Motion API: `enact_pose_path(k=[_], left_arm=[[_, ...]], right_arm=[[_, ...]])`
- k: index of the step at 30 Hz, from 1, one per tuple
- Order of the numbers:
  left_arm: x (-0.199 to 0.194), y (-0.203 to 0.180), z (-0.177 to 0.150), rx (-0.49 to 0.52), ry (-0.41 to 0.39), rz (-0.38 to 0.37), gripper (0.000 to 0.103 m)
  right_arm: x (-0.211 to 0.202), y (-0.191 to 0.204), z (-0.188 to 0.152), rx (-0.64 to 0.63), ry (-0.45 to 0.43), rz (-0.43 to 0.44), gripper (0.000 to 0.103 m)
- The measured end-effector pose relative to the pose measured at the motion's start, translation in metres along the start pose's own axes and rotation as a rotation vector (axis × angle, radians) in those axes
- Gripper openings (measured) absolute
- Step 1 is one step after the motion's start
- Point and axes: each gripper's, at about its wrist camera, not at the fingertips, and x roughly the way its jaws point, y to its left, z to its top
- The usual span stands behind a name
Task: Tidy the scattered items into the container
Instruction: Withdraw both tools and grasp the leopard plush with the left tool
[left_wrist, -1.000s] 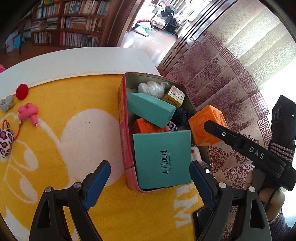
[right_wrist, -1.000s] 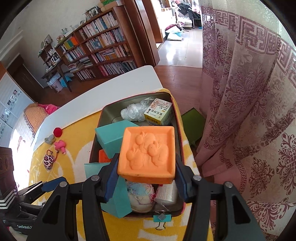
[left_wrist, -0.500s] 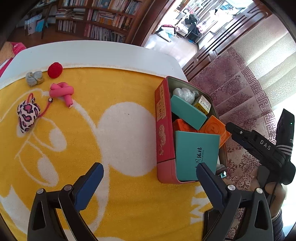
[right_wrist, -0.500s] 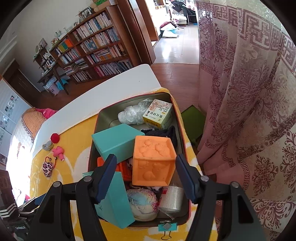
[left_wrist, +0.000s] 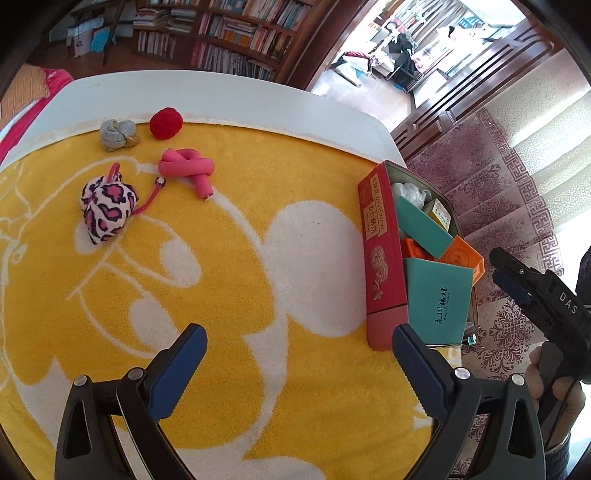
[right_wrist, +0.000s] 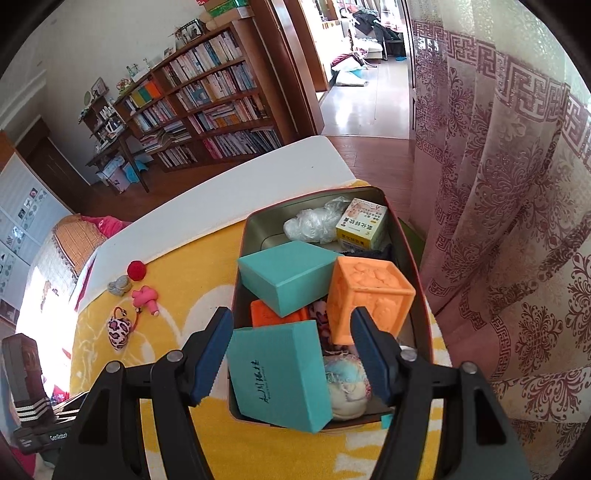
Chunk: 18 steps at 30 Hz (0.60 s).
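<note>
Yellow towel (left_wrist: 258, 221) bare beneath left tongs (left_wrist: 295, 358); tin (left_wrist: 380, 258) rightward

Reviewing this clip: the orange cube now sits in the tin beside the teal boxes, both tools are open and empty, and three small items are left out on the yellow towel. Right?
Not quite: four remain on the yellow towel, not three: red ball, grey bundle, pink knot, leopard pouch. The left wrist view shows them. The rest holds.

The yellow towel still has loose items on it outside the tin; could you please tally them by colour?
Red: 1, pompom
Grey: 1, knotted cloth
Pink: 1, knotted foam tube
Pink leopard print: 1, heart pouch
Total: 4
</note>
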Motion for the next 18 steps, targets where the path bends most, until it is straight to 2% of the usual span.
enact_pose_path(k=[12,18], left_arm=[[-0.038,0.099,0.002,-0.14,-0.049,0.054,0.102],[-0.046,0.132,0.01,-0.161,-0.061,0.069,0.102]], right_arm=[[0.031,0.109,-0.025,-0.158,0.074,0.098,0.07],[0.055,0.152,-0.04,-0.207,0.127,0.116,0.07]])
